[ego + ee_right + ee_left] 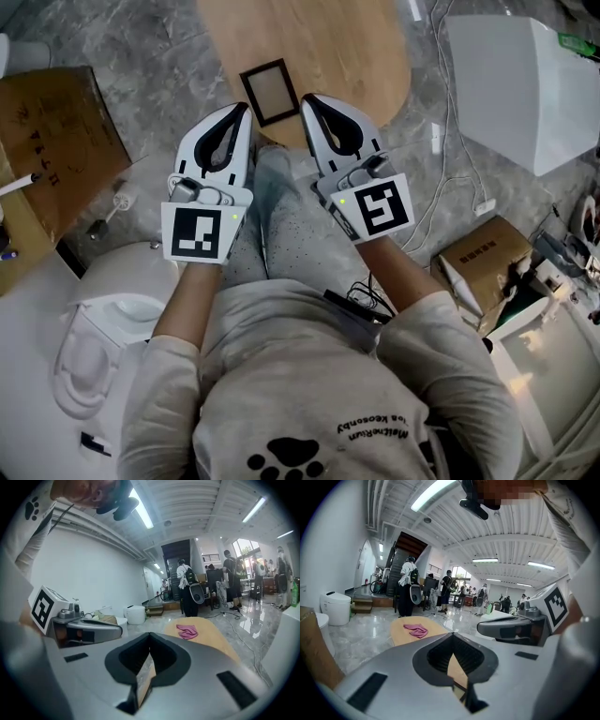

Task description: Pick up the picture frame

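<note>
The oval wooden counter (347, 47) fills the twelve o'clock part of the head view, standing on a grey marbled floor (169, 56). A big white box (525, 84) lies on the floor at two o'clock and an open cardboard box (52, 141) at nine o'clock. In front of the person's knees the two tools point toward the counter's near edge, side by side and slightly downward. The left hand-held gripper (242, 112) is clenched: in its own view the two jaws meet tip to tip with nothing between them, and only a sliver of the wood shows through the gap behind the tips. The right hand-held gripper (307, 101) is clenched in the same way and is likewise empty. Each carries its marker cube at the rear, the left cube (199, 234) and the right cube (380, 208) facing up. The picture frame (269, 92), a dark rectangle with a pale middle, lies flat on the counter at its near edge, between the two tips. The left tip is at its seven o'clock corner and the right tip at its four o'clock side; whether either touches it cannot be told. A crumpled pink cloth (416, 630) lies farther along the counter, well apart from the frame.
</note>
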